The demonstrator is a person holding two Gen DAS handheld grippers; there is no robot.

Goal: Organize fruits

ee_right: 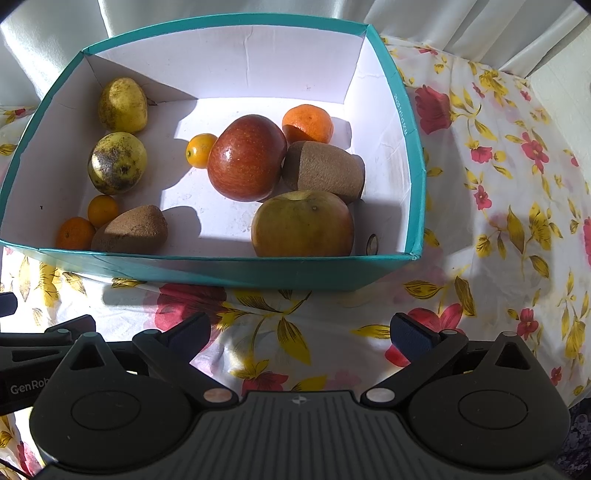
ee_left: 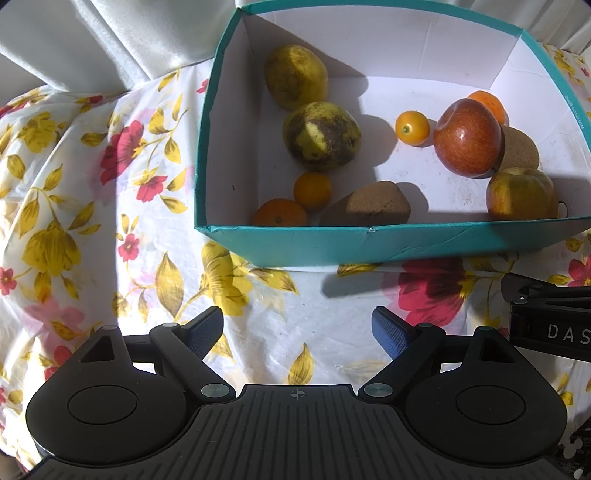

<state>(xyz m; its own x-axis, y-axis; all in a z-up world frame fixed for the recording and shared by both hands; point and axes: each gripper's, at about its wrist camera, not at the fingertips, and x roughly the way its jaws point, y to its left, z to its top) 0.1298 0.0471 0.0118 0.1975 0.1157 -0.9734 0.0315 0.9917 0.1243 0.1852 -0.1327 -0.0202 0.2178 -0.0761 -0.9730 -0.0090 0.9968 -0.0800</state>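
Note:
A teal box (ee_left: pixel 369 243) (ee_right: pixel 207 269) with a white inside stands on the flowered cloth. In it lie a red apple (ee_left: pixel 467 138) (ee_right: pixel 245 158), a green-red apple (ee_left: pixel 521 194) (ee_right: pixel 303 225), two yellow spotted fruits (ee_left: pixel 321 134) (ee_right: pixel 116 162), two kiwis (ee_left: pixel 369 205) (ee_right: pixel 325 170), two oranges (ee_left: pixel 280 214) (ee_right: pixel 308 122) and two small yellow-orange fruits (ee_left: pixel 412 127) (ee_right: pixel 201 149). My left gripper (ee_left: pixel 297 330) is open and empty over the cloth in front of the box. My right gripper (ee_right: pixel 301 338) is open and empty, also in front of the box.
The flowered tablecloth (ee_left: pixel 110 206) (ee_right: pixel 498 184) covers the table around the box. White curtains (ee_left: pixel 110 40) (ee_right: pixel 258 11) hang behind. The right gripper's body (ee_left: pixel 554 321) shows at the right edge of the left wrist view, and the left gripper's body (ee_right: pixel 33 350) at the left of the right wrist view.

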